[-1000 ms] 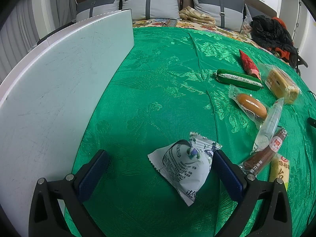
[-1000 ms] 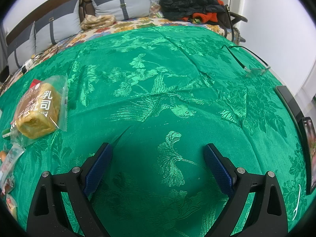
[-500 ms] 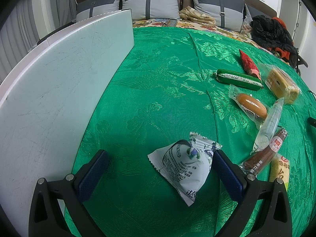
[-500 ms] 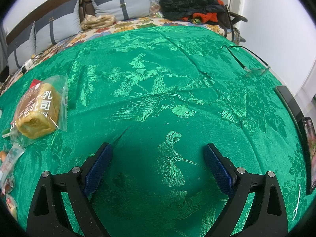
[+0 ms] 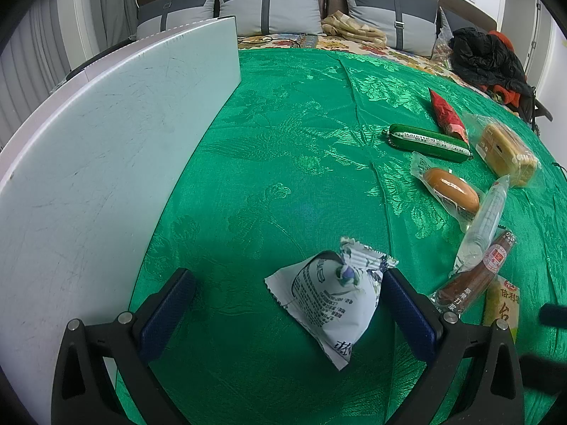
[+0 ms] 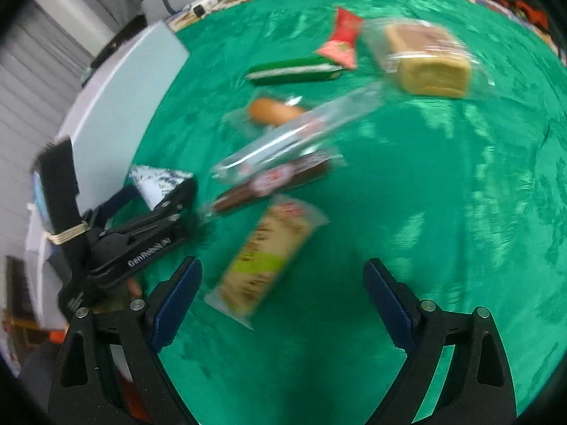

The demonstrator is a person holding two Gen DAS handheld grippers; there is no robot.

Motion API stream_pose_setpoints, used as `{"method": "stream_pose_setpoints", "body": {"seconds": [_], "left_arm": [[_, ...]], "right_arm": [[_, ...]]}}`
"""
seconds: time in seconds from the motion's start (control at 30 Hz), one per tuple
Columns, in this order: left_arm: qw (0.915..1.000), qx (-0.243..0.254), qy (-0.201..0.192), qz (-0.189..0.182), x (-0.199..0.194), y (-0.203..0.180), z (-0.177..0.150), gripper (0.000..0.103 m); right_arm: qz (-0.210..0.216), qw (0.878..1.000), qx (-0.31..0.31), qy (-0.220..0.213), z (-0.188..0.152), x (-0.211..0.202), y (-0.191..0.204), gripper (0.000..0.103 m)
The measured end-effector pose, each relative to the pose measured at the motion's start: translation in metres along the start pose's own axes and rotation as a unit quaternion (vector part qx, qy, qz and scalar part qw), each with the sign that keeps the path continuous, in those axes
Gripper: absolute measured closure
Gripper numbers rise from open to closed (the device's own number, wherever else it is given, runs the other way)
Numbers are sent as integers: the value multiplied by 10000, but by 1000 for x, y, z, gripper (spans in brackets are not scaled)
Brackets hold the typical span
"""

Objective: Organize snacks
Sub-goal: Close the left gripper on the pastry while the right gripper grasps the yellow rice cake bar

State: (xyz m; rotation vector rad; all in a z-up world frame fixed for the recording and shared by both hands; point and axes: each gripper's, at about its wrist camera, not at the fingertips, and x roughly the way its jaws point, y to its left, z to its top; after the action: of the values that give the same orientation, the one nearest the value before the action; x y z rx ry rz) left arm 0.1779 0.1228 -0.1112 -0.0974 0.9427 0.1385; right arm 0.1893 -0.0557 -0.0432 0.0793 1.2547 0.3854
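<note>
My left gripper [image 5: 287, 301] is open on the green cloth [image 5: 283, 163], with a white printed snack bag [image 5: 331, 301] lying between its fingers, against the right finger. To the right lie a brown sausage [image 5: 475, 279], a clear tube pack [image 5: 483, 216], a wrapped bun [image 5: 450, 186], a green stick pack [image 5: 428, 140], a red packet [image 5: 444, 111] and a bread loaf bag [image 5: 505, 148]. My right gripper [image 6: 281, 294] is open and empty above a yellow wafer pack [image 6: 265, 258]. The right wrist view is blurred and shows the left gripper [image 6: 141, 226] at the left.
A white board [image 5: 106, 163] borders the cloth on the left. Grey pillows [image 5: 269, 7] line the headboard at the back. Dark and orange clothing [image 5: 489, 56] is piled at the far right.
My right gripper has swung left, from bare cloth to the row of snacks, with motion blur. My left gripper and the white bag have not moved.
</note>
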Motion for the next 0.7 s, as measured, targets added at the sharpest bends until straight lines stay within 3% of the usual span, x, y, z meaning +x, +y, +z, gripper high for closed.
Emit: {"method": "stream_pose_setpoints", "body": {"seconds": [0.17, 0.37, 0.4, 0.43, 0.5, 0.7], "left_arm": [[10000, 2, 0, 1, 0, 0, 0, 0], [10000, 2, 1, 0, 0, 0, 0, 0], [10000, 2, 0, 0, 0, 0, 0, 0], [10000, 2, 0, 1, 0, 0, 0, 0], [10000, 3, 0, 2, 0, 0, 0, 0], [10000, 3, 0, -2, 0, 0, 0, 0]], "right_arm": [[-790, 9968, -125, -57, -12, 18, 16, 9], [-999, 9938, -453, -161, -30, 14, 9, 15], [-1054, 9929, -510, -185, -32, 10, 7, 27], [-1154, 9914, -580, -213, -32, 5, 1, 48], [-1125, 9908, -693, -285, -38, -3, -9, 68], [-959, 9937, -501, -274, -40, -21, -35, 71]]}}
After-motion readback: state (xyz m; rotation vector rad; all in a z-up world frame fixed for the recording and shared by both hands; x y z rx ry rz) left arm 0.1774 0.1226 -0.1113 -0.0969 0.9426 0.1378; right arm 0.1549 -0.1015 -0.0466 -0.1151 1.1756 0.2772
